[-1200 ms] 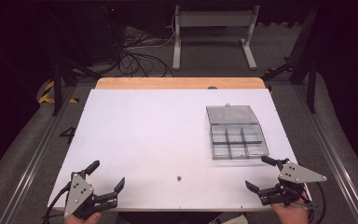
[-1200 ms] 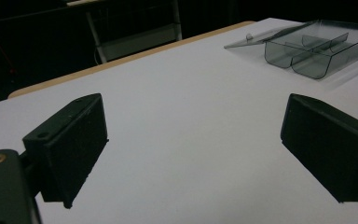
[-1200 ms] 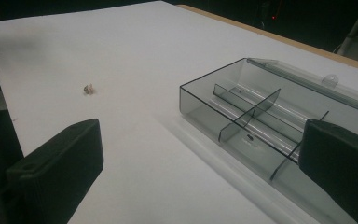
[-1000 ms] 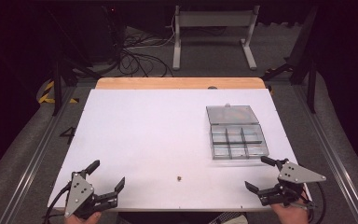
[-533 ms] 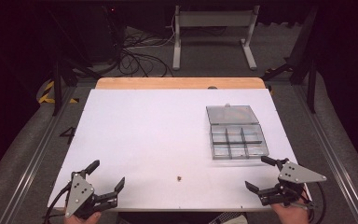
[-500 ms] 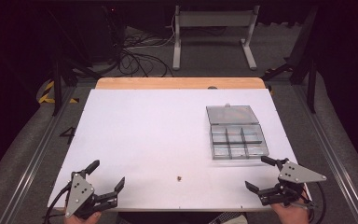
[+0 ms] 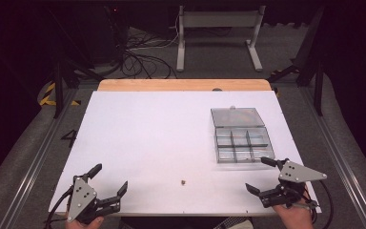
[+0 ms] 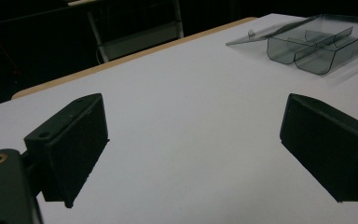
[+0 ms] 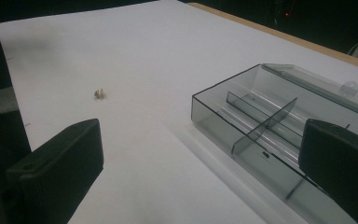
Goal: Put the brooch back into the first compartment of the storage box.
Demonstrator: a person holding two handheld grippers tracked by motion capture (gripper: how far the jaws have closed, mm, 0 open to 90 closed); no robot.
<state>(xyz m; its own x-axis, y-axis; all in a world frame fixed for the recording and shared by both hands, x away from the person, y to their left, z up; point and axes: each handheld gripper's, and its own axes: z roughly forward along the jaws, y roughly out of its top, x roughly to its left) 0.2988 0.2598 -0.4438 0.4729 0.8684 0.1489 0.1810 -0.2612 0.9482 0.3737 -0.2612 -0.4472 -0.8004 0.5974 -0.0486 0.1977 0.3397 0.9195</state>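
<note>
While both tools rest at the bench's [image 7: 138, 124] near edge in the high view, the small brown piece [image 7: 183, 182] lies between them, slightly nearer the right tool [image 7: 268, 176]; the left tool [image 7: 109, 179] gapes empty. From the right tool view, jaws wide and empty, the piece [image 9: 99, 94] sits ahead-left, the clear compartment box [image 9: 279, 126] ahead-right.

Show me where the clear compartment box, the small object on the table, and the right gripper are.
clear compartment box [image 7: 242, 144]: high view, on a divider in its open tray.
small object [image 7: 183, 182]: high view, on its middle.
right gripper [image 7: 261, 175]: high view, midway between the tips of its open jaws.
</note>
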